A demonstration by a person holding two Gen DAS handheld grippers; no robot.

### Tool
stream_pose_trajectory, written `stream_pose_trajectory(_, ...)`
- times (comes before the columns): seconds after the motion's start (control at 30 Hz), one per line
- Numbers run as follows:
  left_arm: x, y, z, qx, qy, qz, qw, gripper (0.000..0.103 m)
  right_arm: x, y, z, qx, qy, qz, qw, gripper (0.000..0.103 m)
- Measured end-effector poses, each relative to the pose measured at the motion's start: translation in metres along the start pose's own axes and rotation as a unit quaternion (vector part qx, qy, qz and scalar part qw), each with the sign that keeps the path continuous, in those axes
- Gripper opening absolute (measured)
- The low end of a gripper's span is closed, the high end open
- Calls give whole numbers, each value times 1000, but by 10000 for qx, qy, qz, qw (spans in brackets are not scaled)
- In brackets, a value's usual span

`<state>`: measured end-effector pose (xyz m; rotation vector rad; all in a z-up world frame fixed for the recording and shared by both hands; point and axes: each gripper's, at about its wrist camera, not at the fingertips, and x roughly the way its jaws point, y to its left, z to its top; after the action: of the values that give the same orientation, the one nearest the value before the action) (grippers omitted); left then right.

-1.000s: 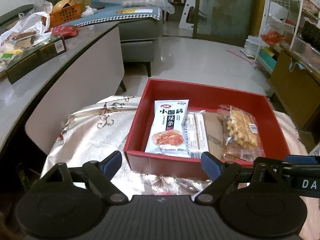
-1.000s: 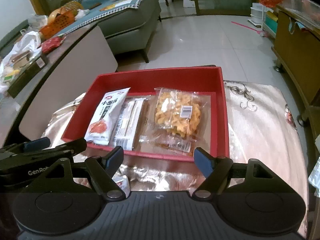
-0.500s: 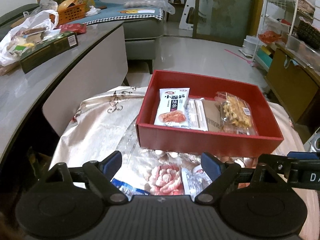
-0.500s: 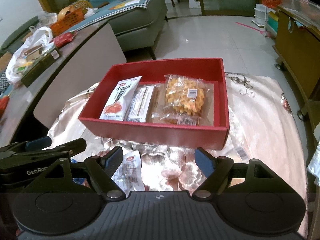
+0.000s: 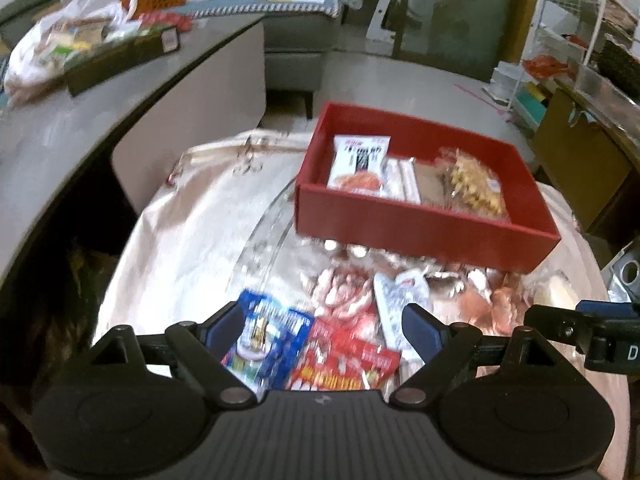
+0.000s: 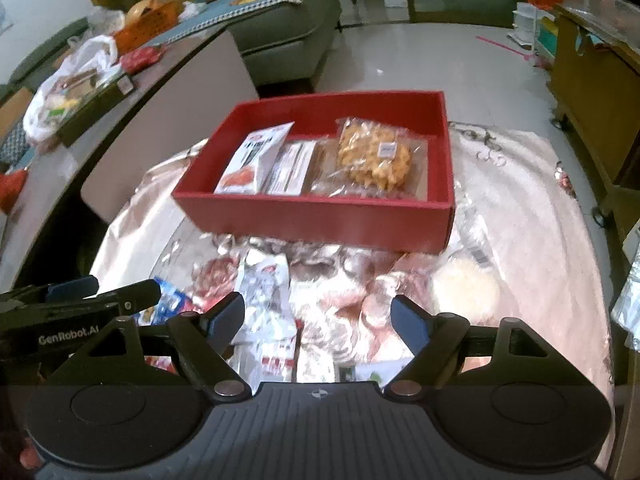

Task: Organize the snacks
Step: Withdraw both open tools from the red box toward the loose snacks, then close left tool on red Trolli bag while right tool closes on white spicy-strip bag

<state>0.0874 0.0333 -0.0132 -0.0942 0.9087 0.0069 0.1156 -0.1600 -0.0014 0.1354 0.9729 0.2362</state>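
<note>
left wrist view: the left claw has drawn back from the red box, jaws wide and empty, and now hangs over a blue packet and a red packet loose on the bench.

right wrist view: the right claw, also retreated, empty and open, hovers above a silver packet; three snacks already lie in the box, so the next pick looks due.

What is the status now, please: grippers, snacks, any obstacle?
Left gripper open, empty; right gripper open, empty. Three packets in red box; loose packets still on cloth. Nothing blocking.
</note>
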Motion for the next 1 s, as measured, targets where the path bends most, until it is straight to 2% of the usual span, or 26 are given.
stream_pose_trajectory(0.33,-7,11,-26,39,226,84,9997,81,13,19,-37,-438,511,52,9977,87)
stream_pose_trajectory(0.5,-13,20,-25,-98,165,22,9998,81,27,30,-51,-571,771,-10,9954,87)
stream_pose_trajectory(0.73,-15,28,-22,-218,183,-149,9995,81,47,59,-57,-841,846,-43,9928,86)
stream_pose_trajectory(0.93,-13,31,-21,-242,219,-251,9992,81,75,69,-65,-986,1044,-371,9889,86)
stream_pose_trajectory(1.0,-11,32,-20,-241,248,-260,9991,81,79,73,-70,-1140,1047,-446,9869,91)
